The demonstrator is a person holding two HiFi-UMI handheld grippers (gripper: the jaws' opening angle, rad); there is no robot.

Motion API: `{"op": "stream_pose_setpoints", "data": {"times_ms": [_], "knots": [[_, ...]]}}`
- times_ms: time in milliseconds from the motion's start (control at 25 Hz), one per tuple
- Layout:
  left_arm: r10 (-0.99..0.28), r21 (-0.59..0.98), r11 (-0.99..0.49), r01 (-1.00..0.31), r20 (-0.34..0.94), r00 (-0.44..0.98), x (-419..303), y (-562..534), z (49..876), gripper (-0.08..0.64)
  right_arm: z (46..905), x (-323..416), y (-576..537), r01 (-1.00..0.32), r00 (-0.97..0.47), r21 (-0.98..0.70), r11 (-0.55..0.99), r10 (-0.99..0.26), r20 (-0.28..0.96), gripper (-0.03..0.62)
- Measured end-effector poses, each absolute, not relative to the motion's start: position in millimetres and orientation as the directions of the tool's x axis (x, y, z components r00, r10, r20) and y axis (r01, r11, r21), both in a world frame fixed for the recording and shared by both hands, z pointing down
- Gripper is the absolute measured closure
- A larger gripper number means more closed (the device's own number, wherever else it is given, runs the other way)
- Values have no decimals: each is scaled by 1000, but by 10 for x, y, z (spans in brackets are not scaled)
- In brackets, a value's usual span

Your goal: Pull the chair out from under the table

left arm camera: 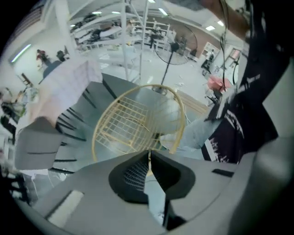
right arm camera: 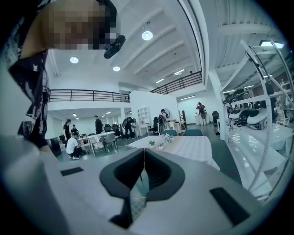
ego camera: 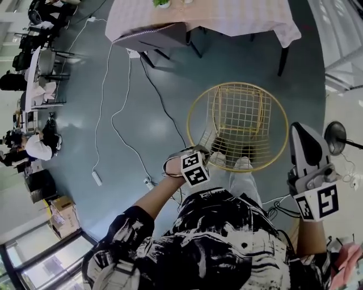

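The gold wire chair (ego camera: 238, 124) stands on the grey floor, well out from the cloth-covered table (ego camera: 227, 17), just ahead of the person's shoes. My left gripper (ego camera: 201, 154) hangs above the chair's near left rim, pointing steeply down; it is shut with nothing between its jaws. In the left gripper view the chair (left arm camera: 138, 119) lies below the closed left gripper (left arm camera: 149, 153), apart from it. My right gripper (ego camera: 299, 129) is beside the chair's right rim, pointing roughly level. In its own view the right gripper (right arm camera: 144, 151) is shut and empty, facing the table (right arm camera: 183, 147).
A grey chair (ego camera: 153, 37) is tucked at the table's left corner. Cables (ego camera: 113, 113) and a power strip (ego camera: 97, 178) trail over the floor at left. A standing fan's base (ego camera: 336, 137) sits at right. Cardboard boxes (ego camera: 62, 212) and seated people are far left.
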State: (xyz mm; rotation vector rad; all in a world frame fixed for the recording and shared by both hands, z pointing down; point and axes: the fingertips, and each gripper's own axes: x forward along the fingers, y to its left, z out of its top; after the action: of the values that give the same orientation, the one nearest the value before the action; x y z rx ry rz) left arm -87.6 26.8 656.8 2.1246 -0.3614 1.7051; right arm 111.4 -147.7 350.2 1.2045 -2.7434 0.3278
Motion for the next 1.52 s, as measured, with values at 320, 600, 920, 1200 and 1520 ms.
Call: {"op": "stream_pose_setpoints", "data": {"times_ms": [320, 600, 920, 1200, 1520], "knots": [[-671, 13, -619, -785, 510, 538, -863, -1643, 4114, 543, 3219, 1013, -1677, -759, -651, -110, 642, -742, 162, 589], [-792, 75, -578, -813, 191, 580, -776, -2046, 2949, 555, 2838, 949, -1923, -787, -616, -76, 612, -780, 111, 589], [-836, -70, -548, -833, 87, 542, -738, -2110, 2501, 557, 2561, 847, -2040, -814, -580, -62, 577, -814, 41, 591], [-841, -75, -539, -839, -7, 541, -636, -2158, 2383, 557, 2402, 741, -2072, -823, -568, -8, 568, -823, 13, 591], [-834, -75, -550, -832, 5, 551, -480, -2163, 2433, 557, 2410, 628, -2067, -814, -580, -3, 580, -814, 16, 591]]}}
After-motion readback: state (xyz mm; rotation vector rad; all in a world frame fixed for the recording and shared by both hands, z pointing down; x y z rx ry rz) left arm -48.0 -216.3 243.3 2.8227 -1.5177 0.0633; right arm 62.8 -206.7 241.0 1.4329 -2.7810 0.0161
